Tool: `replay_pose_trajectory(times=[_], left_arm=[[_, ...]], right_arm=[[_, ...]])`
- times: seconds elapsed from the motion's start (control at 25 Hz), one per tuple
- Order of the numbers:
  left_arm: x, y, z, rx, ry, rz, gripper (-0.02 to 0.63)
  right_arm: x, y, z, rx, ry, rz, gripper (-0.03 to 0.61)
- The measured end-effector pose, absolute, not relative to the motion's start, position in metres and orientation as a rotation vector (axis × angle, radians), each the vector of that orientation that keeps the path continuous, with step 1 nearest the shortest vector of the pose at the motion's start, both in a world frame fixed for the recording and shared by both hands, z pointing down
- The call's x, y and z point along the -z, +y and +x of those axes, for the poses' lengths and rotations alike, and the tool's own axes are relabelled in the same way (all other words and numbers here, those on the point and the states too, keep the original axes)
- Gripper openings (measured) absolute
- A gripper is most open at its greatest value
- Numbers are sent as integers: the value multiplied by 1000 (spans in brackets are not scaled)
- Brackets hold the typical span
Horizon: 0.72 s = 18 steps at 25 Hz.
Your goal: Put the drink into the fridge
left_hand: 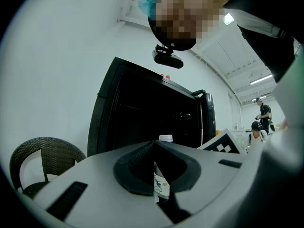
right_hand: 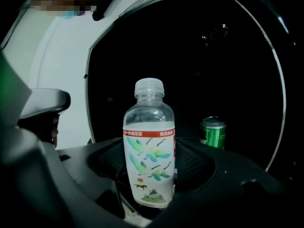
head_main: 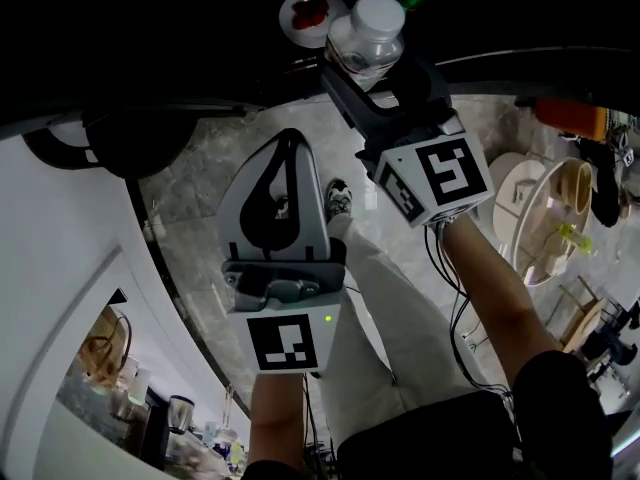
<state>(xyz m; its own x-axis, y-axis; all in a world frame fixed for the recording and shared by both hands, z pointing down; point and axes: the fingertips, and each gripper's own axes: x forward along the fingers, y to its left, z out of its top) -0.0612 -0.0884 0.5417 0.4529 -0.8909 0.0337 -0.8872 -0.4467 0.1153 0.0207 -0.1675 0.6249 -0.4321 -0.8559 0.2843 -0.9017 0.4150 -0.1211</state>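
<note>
The drink is a clear bottle [right_hand: 149,146] with a white cap and a bird-print label. It stands upright between the jaws of my right gripper [right_hand: 149,194], which is shut on its lower body. In the head view the bottle [head_main: 367,33] is held out toward the black fridge [head_main: 200,28]. The fridge [right_hand: 228,56] fills the right gripper view as a dark space behind the bottle. My left gripper [head_main: 283,158] hangs lower and to the left, shut with nothing in it. In the left gripper view its closed tips [left_hand: 156,151] point at the fridge [left_hand: 142,118].
A green can [right_hand: 212,132] stands in the dark behind and right of the bottle. A white plate with something red [head_main: 310,13] lies left of the bottle. A wicker chair [left_hand: 42,160] stands left of the fridge. A round rack [head_main: 545,218] is on the marble floor to the right.
</note>
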Motion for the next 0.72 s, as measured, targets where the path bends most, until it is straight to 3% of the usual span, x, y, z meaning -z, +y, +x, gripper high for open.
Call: replay_pose_trajectory(times=[0.72], left_arm=[[-537, -91, -64, 32, -1627, 2551, 9]], right_arm=[[-612, -262, 10, -222, -2564, 1590, 308]])
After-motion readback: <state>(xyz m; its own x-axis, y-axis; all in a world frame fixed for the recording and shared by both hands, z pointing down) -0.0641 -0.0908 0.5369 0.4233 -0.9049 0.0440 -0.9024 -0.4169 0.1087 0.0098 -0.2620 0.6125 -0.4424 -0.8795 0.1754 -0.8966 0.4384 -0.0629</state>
